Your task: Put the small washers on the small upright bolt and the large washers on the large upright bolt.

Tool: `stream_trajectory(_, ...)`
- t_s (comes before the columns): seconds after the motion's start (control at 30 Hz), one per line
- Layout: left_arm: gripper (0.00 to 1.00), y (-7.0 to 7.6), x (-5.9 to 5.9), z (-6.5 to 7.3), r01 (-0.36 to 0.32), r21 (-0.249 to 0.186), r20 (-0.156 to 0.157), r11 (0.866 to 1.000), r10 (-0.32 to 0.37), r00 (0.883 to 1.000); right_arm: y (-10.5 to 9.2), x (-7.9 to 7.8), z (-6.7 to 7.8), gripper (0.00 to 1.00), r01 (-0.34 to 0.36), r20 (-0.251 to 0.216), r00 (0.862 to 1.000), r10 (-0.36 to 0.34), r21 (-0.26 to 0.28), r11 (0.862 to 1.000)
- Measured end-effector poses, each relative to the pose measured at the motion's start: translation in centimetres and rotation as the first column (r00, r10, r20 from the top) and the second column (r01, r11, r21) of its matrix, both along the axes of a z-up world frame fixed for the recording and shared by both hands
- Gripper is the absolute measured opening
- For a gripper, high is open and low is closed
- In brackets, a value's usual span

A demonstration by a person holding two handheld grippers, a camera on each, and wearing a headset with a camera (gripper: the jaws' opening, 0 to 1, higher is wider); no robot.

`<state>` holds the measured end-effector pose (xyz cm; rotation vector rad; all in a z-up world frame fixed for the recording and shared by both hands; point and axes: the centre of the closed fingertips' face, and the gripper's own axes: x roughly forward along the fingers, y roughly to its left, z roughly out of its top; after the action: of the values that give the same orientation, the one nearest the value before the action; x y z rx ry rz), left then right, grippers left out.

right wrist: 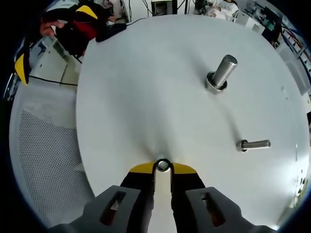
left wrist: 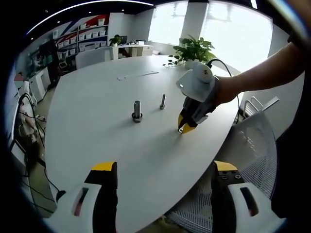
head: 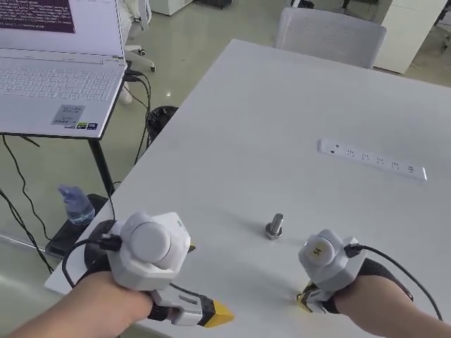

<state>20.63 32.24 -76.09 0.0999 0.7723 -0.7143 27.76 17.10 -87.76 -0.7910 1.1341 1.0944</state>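
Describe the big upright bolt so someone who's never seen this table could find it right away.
Start at the white table and move from the power strip toward the near edge; two silver bolts stand upright in between. The large bolt is the much thicker one, while the small bolt beside it is thin.

White table [head: 268,113] carries a power strip [head: 372,160] toward its far right. Open laptop [head: 56,77] on a separate stand [head: 99,151] at left; plastic bottle [head: 76,204] below it.
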Motion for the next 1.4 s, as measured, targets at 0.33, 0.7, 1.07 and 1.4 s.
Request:
stream_trajectory(0.33,0.81,-0.4,0.5,0.2,0.006,-0.003,0.016,1.000,-0.006,1.000,-1.0,0.7,1.1,0.11,0.024,-0.002,1.000,-0.024,0.000,1.000)
stream_trajectory(0.7,0.83,-0.4,0.7,0.2,0.002,-0.002,0.021,1.000,-0.002,1.000,-3.2,1.8,2.5,0.11,0.029,0.020,0.999,-0.029,-0.013,0.999)
stream_trajectory(1.07,0.85,-0.3,0.9,0.5,-0.003,-0.013,0.040,1.000,0.004,0.999,-5.1,4.7,4.3,0.11,0.053,0.032,0.998,-0.053,0.015,0.998)
stream_trajectory(1.4,0.87,-0.2,0.9,0.6,-0.006,-0.027,0.046,1.000,0.007,0.999,-6.4,7.2,5.1,0.11,0.084,0.043,0.995,-0.085,0.017,0.996)
